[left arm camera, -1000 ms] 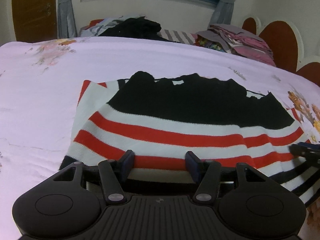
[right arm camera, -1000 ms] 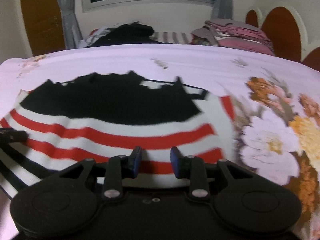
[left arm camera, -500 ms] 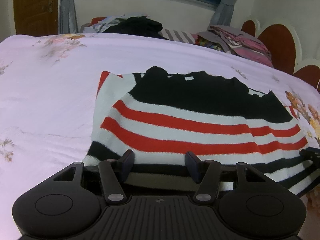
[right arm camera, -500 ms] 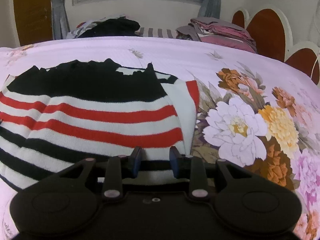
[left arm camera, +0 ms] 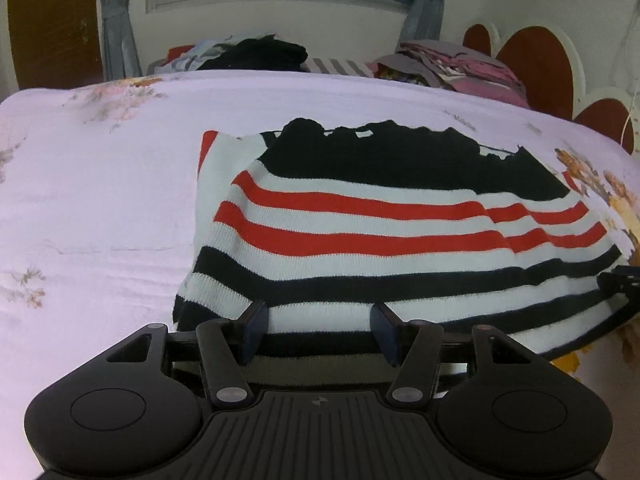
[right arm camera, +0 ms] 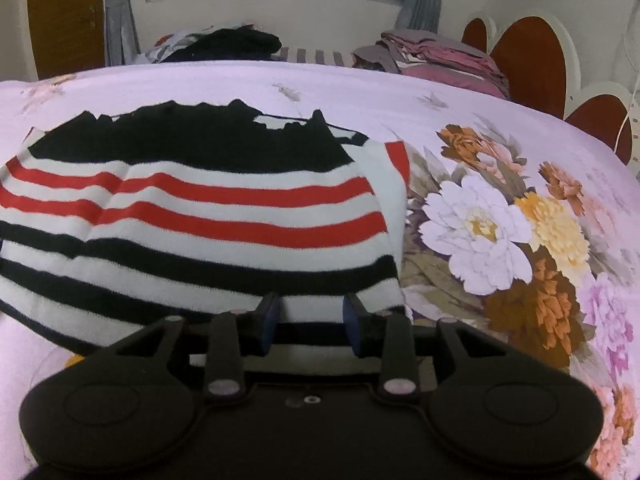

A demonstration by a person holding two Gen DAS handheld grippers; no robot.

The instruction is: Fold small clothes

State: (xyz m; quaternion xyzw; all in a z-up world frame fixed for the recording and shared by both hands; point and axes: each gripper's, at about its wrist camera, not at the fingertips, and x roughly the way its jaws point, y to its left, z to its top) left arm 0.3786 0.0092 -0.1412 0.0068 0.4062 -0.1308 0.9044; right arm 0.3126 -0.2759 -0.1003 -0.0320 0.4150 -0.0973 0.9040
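A knitted sweater (left arm camera: 360, 216) with a black top, red and black stripes on white lies spread on the bed, collar end far from me. My left gripper (left arm camera: 320, 330) is at the near hem on the sweater's left part, with the hem spanning from pad to pad. My right gripper (right arm camera: 312, 320) holds the same hem near the sweater's (right arm camera: 200, 200) right edge; its jaws are opening slightly, with fabric still filling the gap. Between the two grippers the hem sags off the bed. The right gripper's tip (left arm camera: 618, 282) shows at the left view's right edge.
The bed has a pale pink cover (left arm camera: 100, 220) with a big flower print (right arm camera: 500, 232) to the right of the sweater. Heaps of clothes (left arm camera: 256, 54) and folded pink and grey garments (left arm camera: 452, 66) lie along the far edge. A brown scalloped headboard (left arm camera: 532, 64) stands at the right.
Both grippers have drawn back toward the near side with the hem. More of the sweater shows ahead of the fingers, including the black stripes that were hidden before.
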